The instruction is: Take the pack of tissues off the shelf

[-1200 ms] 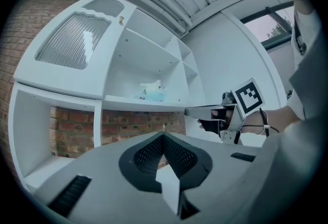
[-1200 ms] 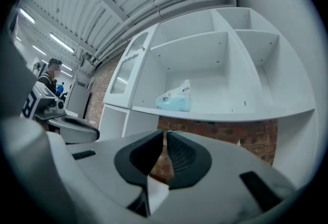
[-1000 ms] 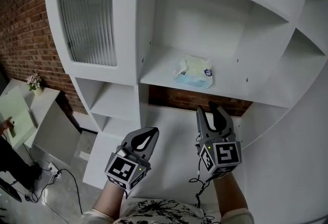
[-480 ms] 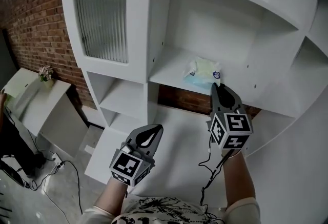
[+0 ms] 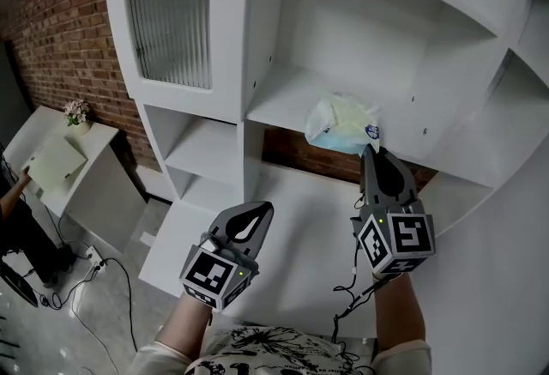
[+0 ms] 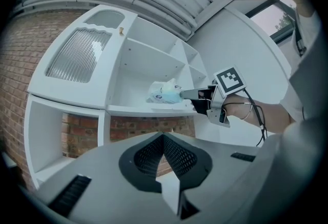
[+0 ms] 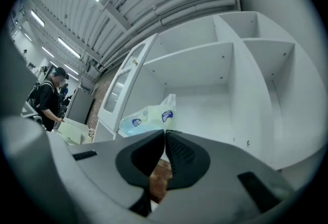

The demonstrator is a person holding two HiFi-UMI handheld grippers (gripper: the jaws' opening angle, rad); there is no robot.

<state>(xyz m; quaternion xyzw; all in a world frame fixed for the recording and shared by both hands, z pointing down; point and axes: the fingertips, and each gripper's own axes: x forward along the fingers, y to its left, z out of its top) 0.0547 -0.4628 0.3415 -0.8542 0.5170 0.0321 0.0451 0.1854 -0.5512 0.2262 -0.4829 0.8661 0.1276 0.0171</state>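
Note:
The pack of tissues (image 5: 341,124), pale green and blue in a soft wrapper, is tipped up at the front edge of the white shelf (image 5: 279,105). My right gripper (image 5: 371,152) reaches up to it from below, its jaws closing fully and pinching the pack's near corner. In the right gripper view the pack (image 7: 145,117) rises just past the meeting jaw tips (image 7: 164,133). In the left gripper view the pack (image 6: 162,93) shows with the right gripper (image 6: 185,95) at its right end. My left gripper (image 5: 256,212) hangs lower left, shut and empty (image 6: 164,138).
A white shelf unit has a ribbed glass door (image 5: 167,21) at upper left and open compartments (image 5: 206,154) below it. A brick wall (image 5: 60,30) stands at left. A small white table (image 5: 64,159) bears a flower pot (image 5: 77,114), and a person's hand (image 5: 13,184) shows beside it.
My right gripper rose from below the shelf to the pack and shut on its near corner. The pack went from lying flat to tipped up. The left gripper barely moved.

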